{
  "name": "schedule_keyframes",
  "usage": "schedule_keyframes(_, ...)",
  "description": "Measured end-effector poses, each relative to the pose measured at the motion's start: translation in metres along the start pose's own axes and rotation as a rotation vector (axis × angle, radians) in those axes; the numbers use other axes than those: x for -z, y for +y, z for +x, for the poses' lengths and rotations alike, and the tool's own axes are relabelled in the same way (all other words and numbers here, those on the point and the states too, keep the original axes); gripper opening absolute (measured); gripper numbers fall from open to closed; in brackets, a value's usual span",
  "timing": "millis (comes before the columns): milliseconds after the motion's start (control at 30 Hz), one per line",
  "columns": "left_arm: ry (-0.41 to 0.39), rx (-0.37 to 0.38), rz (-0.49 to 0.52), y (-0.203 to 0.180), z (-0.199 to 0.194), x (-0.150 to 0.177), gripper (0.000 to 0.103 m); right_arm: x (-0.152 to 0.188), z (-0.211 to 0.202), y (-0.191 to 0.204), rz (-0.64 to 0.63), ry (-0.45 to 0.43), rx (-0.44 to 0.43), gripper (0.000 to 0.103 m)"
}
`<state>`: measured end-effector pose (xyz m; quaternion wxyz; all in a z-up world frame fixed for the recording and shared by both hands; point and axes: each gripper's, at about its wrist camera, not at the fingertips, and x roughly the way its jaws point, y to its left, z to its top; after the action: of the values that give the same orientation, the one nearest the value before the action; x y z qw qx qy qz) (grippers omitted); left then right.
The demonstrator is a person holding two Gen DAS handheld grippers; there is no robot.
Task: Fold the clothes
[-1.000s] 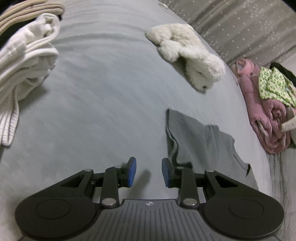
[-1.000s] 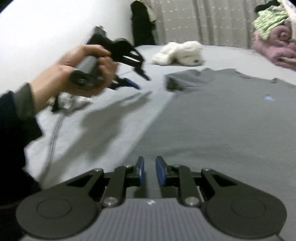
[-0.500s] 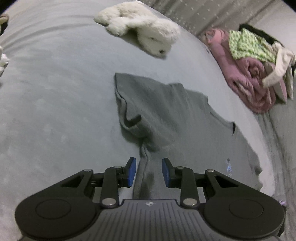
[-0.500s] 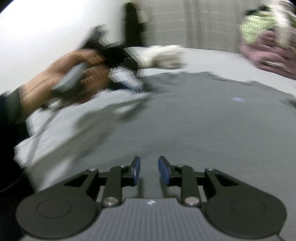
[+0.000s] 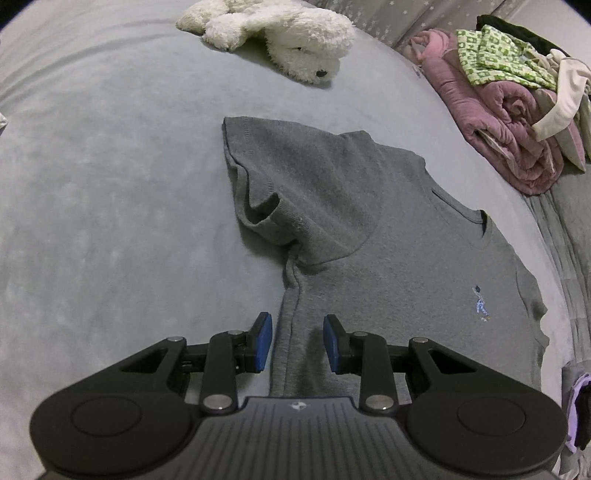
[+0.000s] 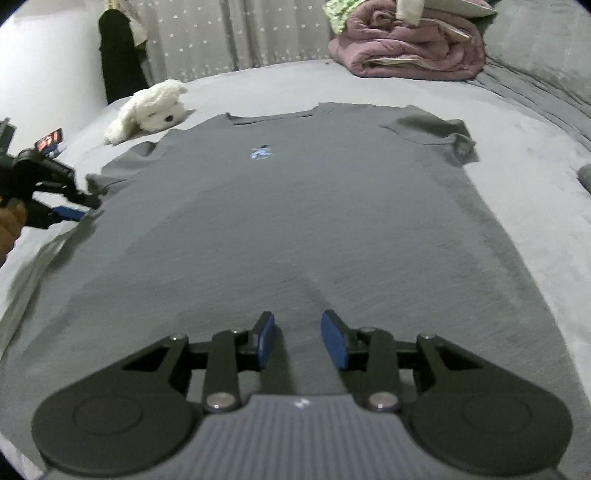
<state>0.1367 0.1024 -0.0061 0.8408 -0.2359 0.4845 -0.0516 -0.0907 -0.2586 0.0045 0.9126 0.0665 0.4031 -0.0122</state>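
Note:
A grey T-shirt (image 6: 295, 206) with a small blue chest logo (image 6: 260, 152) lies face up and flat on the grey bed. In the left wrist view the grey T-shirt (image 5: 388, 251) has its near sleeve (image 5: 288, 181) rumpled and folded over itself. My left gripper (image 5: 297, 341) hovers open over the shirt's left side seam, just below the armpit. My right gripper (image 6: 297, 338) hovers open above the lower middle of the shirt, nothing between its fingers. At the left edge of the right wrist view the left gripper (image 6: 68, 212) appears with a hand around it.
A white plush dog (image 5: 280, 33) lies beyond the shirt's sleeve. A rolled pink quilt (image 6: 406, 44) topped with a green patterned garment (image 5: 498, 59) sits at the bed's far side. A dark garment (image 6: 120, 62) hangs by the curtain. A purple item (image 5: 580, 410) shows at the right edge.
My left gripper swung right, from bare bed onto the shirt's side seam. My right gripper swung right to face up the shirt's length and opened wider. The white clothes pile left the left view.

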Motion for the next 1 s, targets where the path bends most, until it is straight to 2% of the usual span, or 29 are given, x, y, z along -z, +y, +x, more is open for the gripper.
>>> schedule_keyframes(367, 0.010, -0.017, -0.022, 0.004, 0.004, -0.004, 0.027, -0.026, 0.013, -0.041, 0.090, 0.031, 0.042, 0.030)
schedule_keyframes(467, 0.010, -0.020, -0.025, 0.004, 0.004, -0.005, 0.027, -0.035, 0.017, -0.052, 0.110, 0.040, 0.054, 0.035)
schedule_keyframes(533, 0.010, -0.022, -0.026, 0.004, 0.004, -0.005, 0.027, -0.040, 0.020, -0.059, 0.123, 0.046, 0.061, 0.035)
schedule_keyframes(667, 0.006, -0.031, -0.013, 0.002, 0.004, -0.004, 0.027, -0.064, 0.037, -0.076, 0.161, 0.083, 0.020, 0.035)
schedule_keyframes(767, 0.001, -0.040, -0.001, 0.000, 0.006, -0.004, 0.027, -0.086, 0.054, -0.086, 0.144, 0.097, 0.023, 0.035)
schedule_keyframes(1000, -0.011, -0.064, 0.034, -0.004, 0.007, -0.004, 0.027, -0.124, 0.096, -0.105, 0.151, 0.099, -0.016, 0.037)
